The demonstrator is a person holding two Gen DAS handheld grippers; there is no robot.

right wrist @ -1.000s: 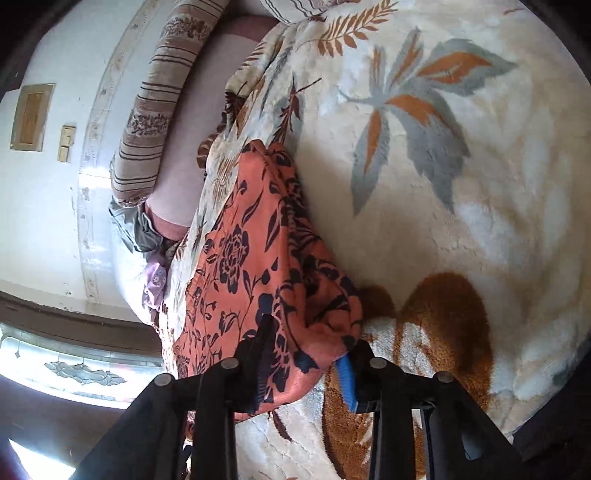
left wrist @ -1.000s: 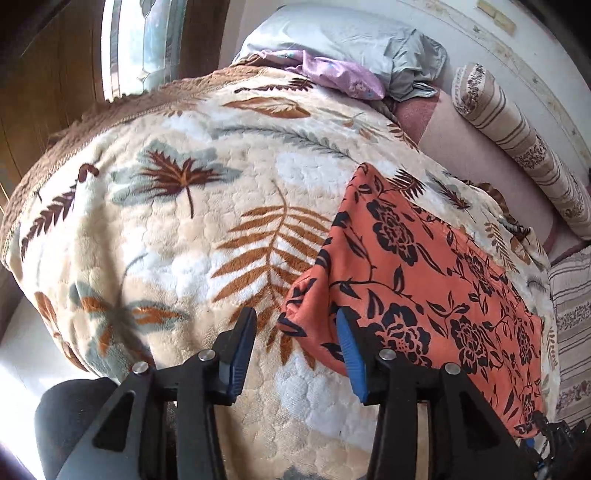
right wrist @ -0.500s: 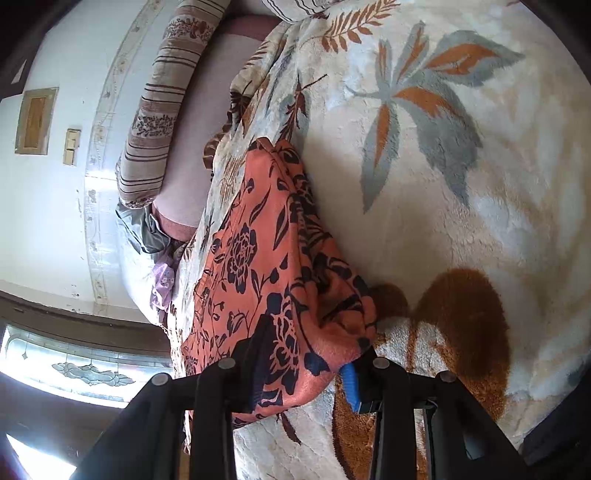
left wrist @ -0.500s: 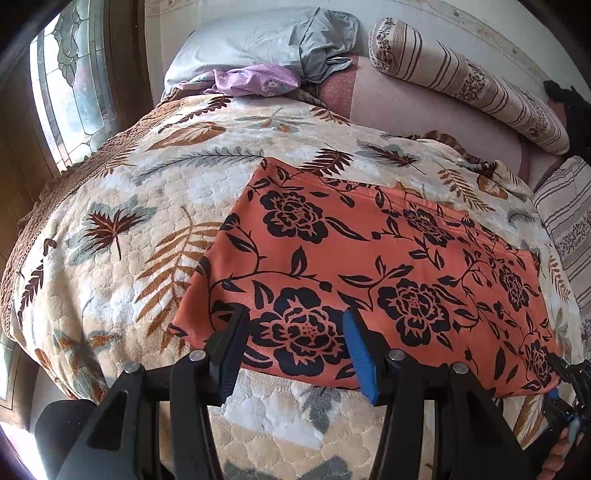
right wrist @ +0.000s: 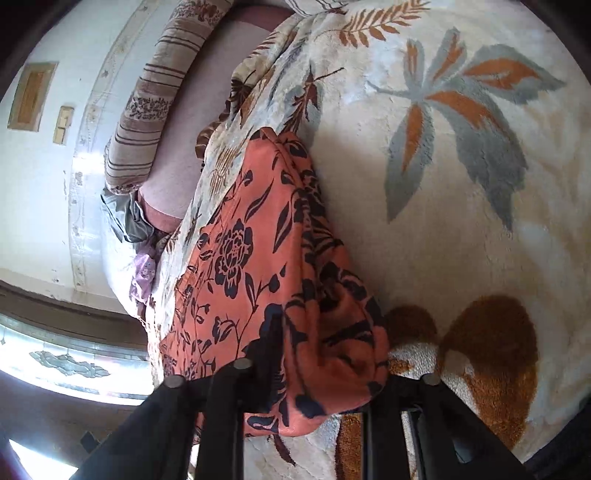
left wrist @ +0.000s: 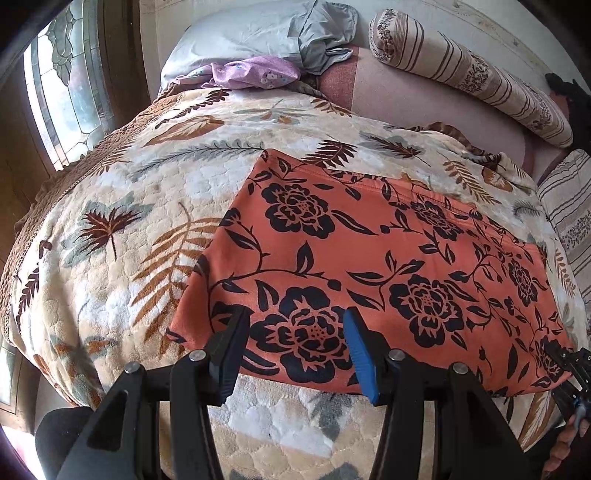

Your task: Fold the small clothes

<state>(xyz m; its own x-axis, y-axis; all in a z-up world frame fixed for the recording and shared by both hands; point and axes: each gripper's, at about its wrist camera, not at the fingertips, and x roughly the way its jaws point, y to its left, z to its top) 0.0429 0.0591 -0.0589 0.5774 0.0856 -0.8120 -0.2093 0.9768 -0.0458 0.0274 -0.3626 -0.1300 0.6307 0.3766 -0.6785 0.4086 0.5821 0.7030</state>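
Observation:
An orange garment with black flowers (left wrist: 369, 258) lies flat as a wide rectangle on the leaf-patterned blanket (left wrist: 122, 229). My left gripper (left wrist: 295, 347) hovers open over the garment's near edge, its fingers astride a black flower print. In the right wrist view the garment's corner (right wrist: 332, 332) is bunched between the fingers of my right gripper (right wrist: 325, 373). Those jaws are closing and pinch the cloth, which hides the blue pad. In the left wrist view the right gripper (left wrist: 569, 369) shows at the garment's near right corner, with a hand (left wrist: 569, 443) below it.
At the head of the bed lie a grey pillow (left wrist: 258, 33), a purple cloth (left wrist: 255, 72) and a striped bolster (left wrist: 469, 70). A stained-glass window (left wrist: 62, 92) is on the left. The blanket's edge drops away at the near left (left wrist: 48, 369).
The left gripper slid right from the garment's left corner to its near edge and rolled level. The right jaws have closed in on the bunched corner, and the blue pad is hidden now.

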